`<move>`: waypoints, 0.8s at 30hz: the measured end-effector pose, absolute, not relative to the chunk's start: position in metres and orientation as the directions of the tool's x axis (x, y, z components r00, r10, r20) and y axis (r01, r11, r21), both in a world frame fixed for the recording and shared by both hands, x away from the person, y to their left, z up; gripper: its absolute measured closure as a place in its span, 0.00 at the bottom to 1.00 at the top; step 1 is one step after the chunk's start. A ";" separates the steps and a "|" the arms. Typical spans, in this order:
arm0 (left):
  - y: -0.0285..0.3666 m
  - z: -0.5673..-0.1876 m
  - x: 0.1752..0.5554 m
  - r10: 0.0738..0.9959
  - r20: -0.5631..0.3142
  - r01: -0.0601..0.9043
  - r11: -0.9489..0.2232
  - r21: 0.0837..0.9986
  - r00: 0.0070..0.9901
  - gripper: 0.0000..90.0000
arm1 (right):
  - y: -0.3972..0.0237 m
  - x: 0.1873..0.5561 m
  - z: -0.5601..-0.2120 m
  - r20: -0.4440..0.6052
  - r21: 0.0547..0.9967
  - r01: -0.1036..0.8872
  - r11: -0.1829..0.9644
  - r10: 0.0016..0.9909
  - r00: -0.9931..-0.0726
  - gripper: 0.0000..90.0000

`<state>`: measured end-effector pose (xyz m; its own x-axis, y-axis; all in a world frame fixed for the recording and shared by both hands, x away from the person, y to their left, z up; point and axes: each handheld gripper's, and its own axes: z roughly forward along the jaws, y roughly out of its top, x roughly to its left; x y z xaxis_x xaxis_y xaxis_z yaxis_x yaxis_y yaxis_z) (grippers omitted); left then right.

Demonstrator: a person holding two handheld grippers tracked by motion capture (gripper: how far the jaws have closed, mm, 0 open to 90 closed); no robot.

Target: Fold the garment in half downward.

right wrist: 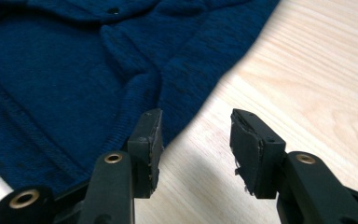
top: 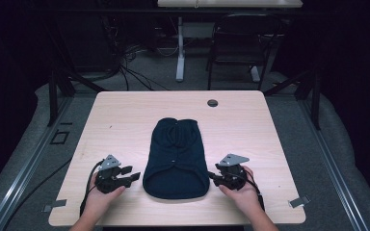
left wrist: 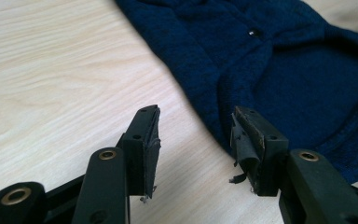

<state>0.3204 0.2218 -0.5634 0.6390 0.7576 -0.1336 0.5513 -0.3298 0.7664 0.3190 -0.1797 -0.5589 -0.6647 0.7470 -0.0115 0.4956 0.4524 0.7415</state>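
Both tongs are spread wide with nothing between the pads: my left tongs (top: 134, 174) sit near the table's (top: 125, 110) near edge, just left of the dark blue sweater (top: 176, 156), and my right tongs (top: 213, 176) mirror them just off its right side. In the left gripper view my left tongs (left wrist: 196, 140) point at the garment's hem corner, one pad over the knit edge; in the right gripper view my right tongs (right wrist: 196, 140) straddle the opposite edge. The sweater lies flat in the table's middle, hem toward me. I judge the step is gripping both hem corners: slide one pad under the fabric, catch all layers, close evenly. I see no containers.
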 end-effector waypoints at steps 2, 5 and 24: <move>0.218 -0.560 0.325 0.748 -0.141 0.547 -0.329 0.770 0.649 0.59 | -0.176 0.321 -0.554 -0.023 0.739 0.482 0.470 0.733 -0.680 0.60; 0.213 -0.555 0.334 0.737 -0.171 0.557 -0.315 0.769 0.653 0.60 | -0.171 0.326 -0.547 -0.017 0.737 0.475 0.481 0.716 -0.698 0.60; 0.175 -0.549 0.402 0.706 -0.069 0.517 -0.445 0.731 0.705 0.67 | -0.144 0.394 -0.533 -0.023 0.677 0.486 0.552 0.676 -0.736 0.67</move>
